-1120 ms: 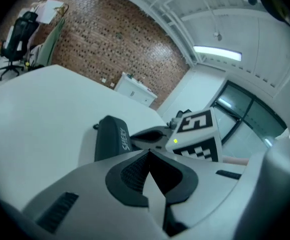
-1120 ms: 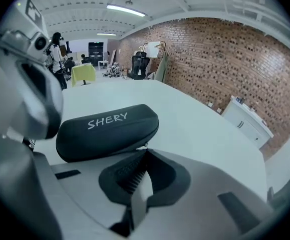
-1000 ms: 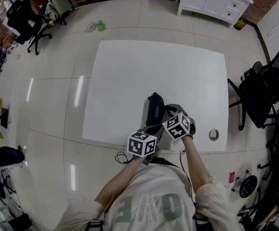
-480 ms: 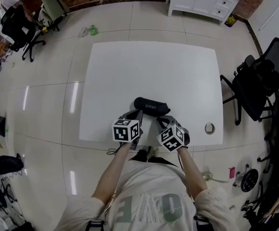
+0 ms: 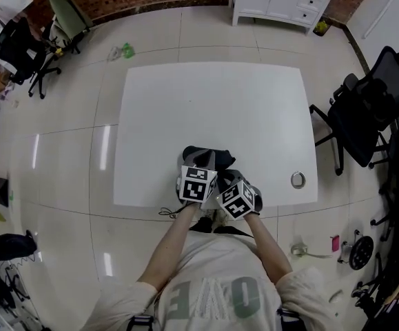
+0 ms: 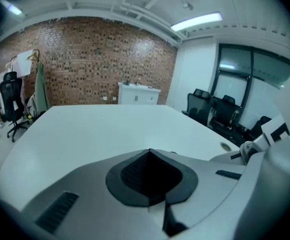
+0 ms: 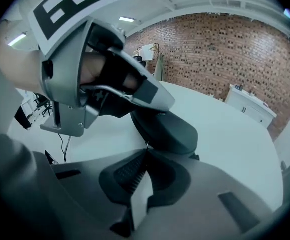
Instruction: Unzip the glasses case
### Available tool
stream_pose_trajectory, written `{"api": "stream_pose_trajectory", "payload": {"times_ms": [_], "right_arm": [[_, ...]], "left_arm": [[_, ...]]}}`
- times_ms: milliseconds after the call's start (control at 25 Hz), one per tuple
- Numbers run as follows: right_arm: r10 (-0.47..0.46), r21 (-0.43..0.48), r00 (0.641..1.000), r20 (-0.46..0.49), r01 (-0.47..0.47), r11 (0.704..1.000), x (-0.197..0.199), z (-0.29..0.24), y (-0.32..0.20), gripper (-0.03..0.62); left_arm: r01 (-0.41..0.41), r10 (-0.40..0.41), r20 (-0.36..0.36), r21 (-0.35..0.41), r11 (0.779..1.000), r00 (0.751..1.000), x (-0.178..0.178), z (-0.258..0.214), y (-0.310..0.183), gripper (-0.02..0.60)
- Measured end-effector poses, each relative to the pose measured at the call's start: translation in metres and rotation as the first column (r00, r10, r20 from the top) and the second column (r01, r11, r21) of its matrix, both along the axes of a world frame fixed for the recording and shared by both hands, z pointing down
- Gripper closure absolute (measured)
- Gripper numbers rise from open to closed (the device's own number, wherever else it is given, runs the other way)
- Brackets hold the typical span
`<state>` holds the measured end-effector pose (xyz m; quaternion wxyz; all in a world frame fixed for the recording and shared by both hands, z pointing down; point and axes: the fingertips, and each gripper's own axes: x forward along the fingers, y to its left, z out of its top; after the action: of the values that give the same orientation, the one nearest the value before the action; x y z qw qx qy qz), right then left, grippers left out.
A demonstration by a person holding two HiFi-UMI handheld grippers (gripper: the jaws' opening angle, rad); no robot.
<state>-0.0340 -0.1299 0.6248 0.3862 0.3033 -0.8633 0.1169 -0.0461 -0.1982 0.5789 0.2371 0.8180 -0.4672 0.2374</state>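
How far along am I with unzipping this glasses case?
Done: both grippers are at the glasses case. In hand: the right gripper is shut at its near end, seemingly on the zip pull; the left gripper, shut, sits over its top. Left: the whole zip; no gap shows.

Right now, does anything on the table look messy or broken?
Nothing stands out. The black glasses case lies near the table's front edge, with the left gripper and right gripper close by it. Nothing looks spilled or broken.

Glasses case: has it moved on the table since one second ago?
Yes. The glasses case turned: it pointed away from the table's front edge, now it lies along that edge, near the same spot.
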Motion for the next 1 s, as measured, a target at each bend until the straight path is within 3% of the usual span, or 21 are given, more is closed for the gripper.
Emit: {"api": "stream_pose_trajectory", "payload": {"times_ms": [240, 480, 640, 800, 1000], "right_arm": [[0.019, 0.005, 1.000, -0.024, -0.019, 1.000, 0.013, 0.001, -0.003, 0.594], [0.107, 0.029, 0.993, -0.052, -0.105, 0.994, 0.054, 0.003, -0.020, 0.594], [0.065, 0.078, 0.991, -0.118, -0.056, 0.995, 0.065, 0.001, -0.040, 0.594], [-0.038, 0.105, 0.984, -0.174, 0.056, 0.993, 0.068, -0.001, -0.060, 0.594], [-0.106, 0.099, 0.977, -0.184, 0.126, 0.987, 0.064, 0.000, -0.070, 0.594]], "left_arm": [[0.019, -0.019, -0.014, 0.006, 1.000, 1.000, 0.001, 0.000, -0.001, 0.589], [0.019, -0.019, -0.025, 0.006, 1.000, 1.000, 0.001, 0.001, -0.001, 0.589], [0.021, -0.021, -0.026, -0.001, 1.000, 0.999, 0.003, 0.002, -0.001, 0.589], [0.033, -0.034, -0.036, -0.012, 0.999, 0.999, 0.005, 0.001, -0.004, 0.589], [0.039, -0.041, -0.056, -0.026, 0.999, 0.998, 0.004, 0.001, -0.005, 0.589]]}}
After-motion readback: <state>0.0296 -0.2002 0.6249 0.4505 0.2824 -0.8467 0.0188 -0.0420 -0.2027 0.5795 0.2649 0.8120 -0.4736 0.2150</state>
